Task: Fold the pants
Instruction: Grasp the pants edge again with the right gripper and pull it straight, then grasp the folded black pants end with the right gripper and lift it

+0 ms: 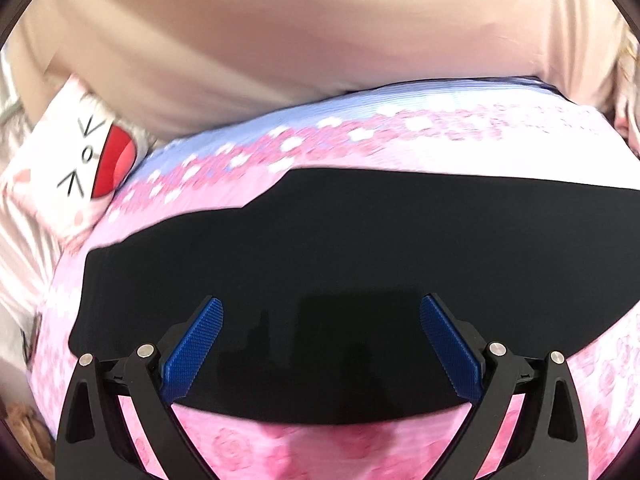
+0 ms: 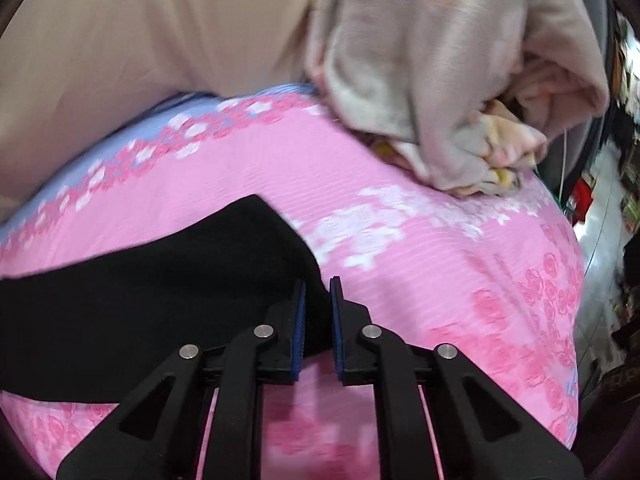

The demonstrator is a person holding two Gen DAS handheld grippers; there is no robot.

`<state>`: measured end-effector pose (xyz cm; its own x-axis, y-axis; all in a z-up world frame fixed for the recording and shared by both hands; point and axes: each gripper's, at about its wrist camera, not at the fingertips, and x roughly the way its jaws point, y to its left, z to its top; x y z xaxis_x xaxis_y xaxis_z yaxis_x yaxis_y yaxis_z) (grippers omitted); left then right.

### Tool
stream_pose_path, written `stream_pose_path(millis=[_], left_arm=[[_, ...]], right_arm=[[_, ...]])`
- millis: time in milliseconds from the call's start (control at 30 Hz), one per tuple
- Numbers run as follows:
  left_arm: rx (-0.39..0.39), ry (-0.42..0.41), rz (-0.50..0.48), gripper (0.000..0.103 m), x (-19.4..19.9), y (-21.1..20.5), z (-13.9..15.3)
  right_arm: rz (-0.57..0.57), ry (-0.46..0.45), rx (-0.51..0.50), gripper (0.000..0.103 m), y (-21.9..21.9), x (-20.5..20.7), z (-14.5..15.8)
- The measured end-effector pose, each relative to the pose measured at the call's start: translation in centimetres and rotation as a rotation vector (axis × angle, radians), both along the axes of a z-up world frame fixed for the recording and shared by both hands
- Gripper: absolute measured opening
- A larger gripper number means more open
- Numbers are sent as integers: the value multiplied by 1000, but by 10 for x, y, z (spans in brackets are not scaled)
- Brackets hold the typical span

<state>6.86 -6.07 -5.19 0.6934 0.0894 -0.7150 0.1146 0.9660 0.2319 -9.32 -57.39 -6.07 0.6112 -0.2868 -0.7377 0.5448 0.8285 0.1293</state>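
Observation:
Black pants lie flat across a pink flowered bed cover, folded into a long band. My left gripper hovers over the middle of them, its blue pads spread wide with nothing between them. In the right wrist view the pants end at a slanted edge near the centre. My right gripper sits at that right end, its jaws drawn close together with the black cloth's edge pinched between the pads.
A white cushion with a cartoon face rests at the left of the bed. A crumpled grey and beige blanket is heaped at the far right. Beige fabric rises behind the bed. Cluttered floor shows past the right edge.

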Motion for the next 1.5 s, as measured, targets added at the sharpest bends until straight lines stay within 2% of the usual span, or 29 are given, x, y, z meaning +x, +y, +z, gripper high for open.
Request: stream_pose_path(millis=[33, 100, 200, 267, 300, 333, 367, 400, 467, 533, 567, 600, 700, 767, 833, 867, 900, 933, 1067, 1100, 1133, 1167, 1233, 1267, 1333, 1433, 1500], left_arm=[[4, 4, -9, 98, 1, -7, -1], [21, 20, -28, 98, 5, -25, -7], [49, 42, -49, 98, 6, -46, -15], [50, 51, -72, 98, 4, -59, -17], [54, 55, -87, 98, 4, -67, -18], [59, 56, -97, 98, 3, -73, -19], [65, 54, -105, 98, 3, -77, -19], [69, 50, -116, 98, 2, -82, -18], [70, 42, -132, 98, -1, -91, -16], [69, 38, -138, 98, -3, -96, -15], [73, 37, -140, 98, -5, -97, -14], [81, 35, -136, 98, -5, -97, -14], [86, 32, -121, 98, -6, -92, -12], [88, 40, -109, 98, -3, -89, -15], [85, 52, -98, 98, 0, -85, -19], [84, 55, -96, 98, 0, -83, -20], [81, 58, -94, 98, 1, -81, -22], [77, 60, -93, 98, 0, -79, -24], [62, 70, -95, 98, 1, -76, -29], [61, 69, -95, 98, 1, -76, -29], [57, 66, -95, 98, 0, -74, -29], [52, 64, -93, 98, -1, -72, -28], [43, 58, -85, 98, -3, -67, -27], [38, 54, -74, 98, -4, -60, -25], [31, 49, -51, 98, -5, -47, -23], [15, 35, 3, 98, -6, -18, -17], [0, 25, 45, 98, -6, 5, -14]], right_arm=[[28, 25, 34, 11, -6, 3, -10], [57, -3, 32, 12, -6, 1, -13], [77, -45, 63, 22, -5, -5, -4], [97, -69, 27, 22, 0, -4, 7], [106, -75, 4, 36, 1, 0, 12], [112, -76, -16, 65, 2, 5, 16], [129, -72, -34, 79, 2, 15, 20], [155, -69, -52, 82, 4, 24, 22], [226, -31, -77, 72, 9, 47, 20], [274, 18, -66, 39, 11, 69, 11], [278, 79, -76, 18, 9, 81, 0], [276, 99, -87, 11, 6, 85, -3], [230, 44, -40, 11, -11, 78, 1], [223, 22, 11, 21, -13, 71, -3], [190, -1, -10, 30, -5, 52, 5], [163, -20, -14, 38, -4, 41, 8], [126, -41, -11, 63, -5, 29, 11], [97, -54, 3, 79, -6, 17, 9], [91, -46, 136, 79, -7, 2, -12], [96, -33, 138, 76, -4, 4, -18], [94, -24, 110, 76, -1, 6, -19], [91, 1, 80, 71, 4, 10, -19], [97, -14, 116, 26, 5, 11, -19], [100, -27, 160, 21, 6, 14, -20], [90, -23, 139, 19, 14, 19, -16], [114, -99, 161, 19, 31, 23, 5], [165, -142, 145, 19, 58, 35, 28]])
